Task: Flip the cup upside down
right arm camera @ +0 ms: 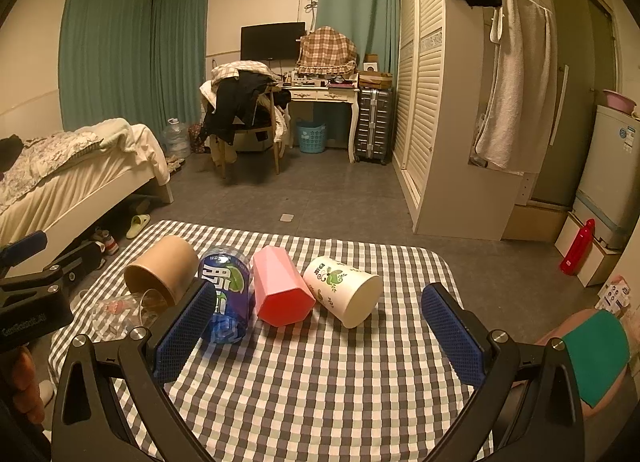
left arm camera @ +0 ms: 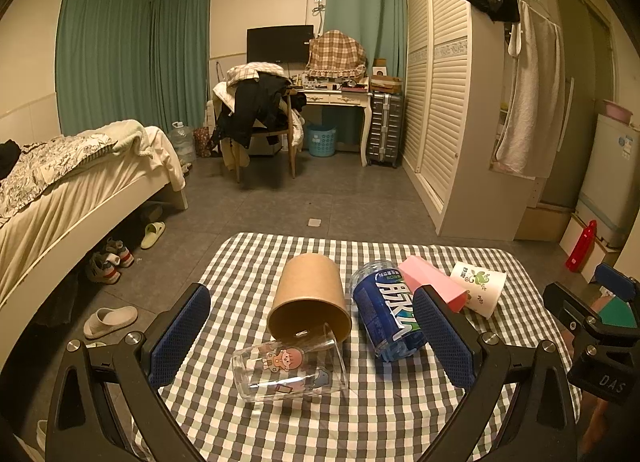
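5 cups lying on their sides on the checked table (right arm camera: 320, 382). Clear glass cup (left arm camera: 288, 370) nearest, just in front of left gripper (left arm camera: 312, 338), wide open, holding nothing. Right gripper (right arm camera: 316, 326) wide open too, holding nothing.

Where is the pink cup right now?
The pink cup lies on its side on the checkered table, between the blue cup on its left and the white leafy cup on its right.

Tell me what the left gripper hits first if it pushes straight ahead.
Probably the clear glass, lying on its side between the open fingers of the left gripper. The brown paper cup sits right behind it; depth is uncertain.
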Motion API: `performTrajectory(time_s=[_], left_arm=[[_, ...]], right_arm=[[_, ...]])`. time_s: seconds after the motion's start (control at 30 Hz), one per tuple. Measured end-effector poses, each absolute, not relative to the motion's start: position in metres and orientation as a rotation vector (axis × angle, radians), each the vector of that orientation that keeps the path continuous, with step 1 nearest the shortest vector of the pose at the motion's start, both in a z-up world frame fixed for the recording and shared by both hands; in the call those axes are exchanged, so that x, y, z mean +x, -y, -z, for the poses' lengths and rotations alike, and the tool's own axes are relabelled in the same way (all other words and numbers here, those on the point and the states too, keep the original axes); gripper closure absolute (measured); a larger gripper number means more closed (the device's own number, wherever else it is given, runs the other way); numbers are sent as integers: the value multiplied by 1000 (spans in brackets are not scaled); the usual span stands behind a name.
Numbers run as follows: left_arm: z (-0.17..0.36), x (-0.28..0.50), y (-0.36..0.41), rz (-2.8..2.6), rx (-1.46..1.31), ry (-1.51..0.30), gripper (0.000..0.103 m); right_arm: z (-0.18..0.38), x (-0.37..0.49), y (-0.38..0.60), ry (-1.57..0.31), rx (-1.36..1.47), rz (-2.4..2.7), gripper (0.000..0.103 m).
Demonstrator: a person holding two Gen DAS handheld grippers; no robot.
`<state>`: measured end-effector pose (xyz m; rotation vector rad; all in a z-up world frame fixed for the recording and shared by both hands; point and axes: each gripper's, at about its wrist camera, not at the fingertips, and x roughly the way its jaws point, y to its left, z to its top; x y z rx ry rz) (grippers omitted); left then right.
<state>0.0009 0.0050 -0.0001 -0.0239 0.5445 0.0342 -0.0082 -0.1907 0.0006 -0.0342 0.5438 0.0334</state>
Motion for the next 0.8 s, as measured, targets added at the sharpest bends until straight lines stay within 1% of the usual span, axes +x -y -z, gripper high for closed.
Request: performTrajectory(time_s=[0.8], left_arm=[[0, 1, -5, -33, -24, -545, 0]], right_arm=[[0, -8, 191, -547, -36, -40, 0]])
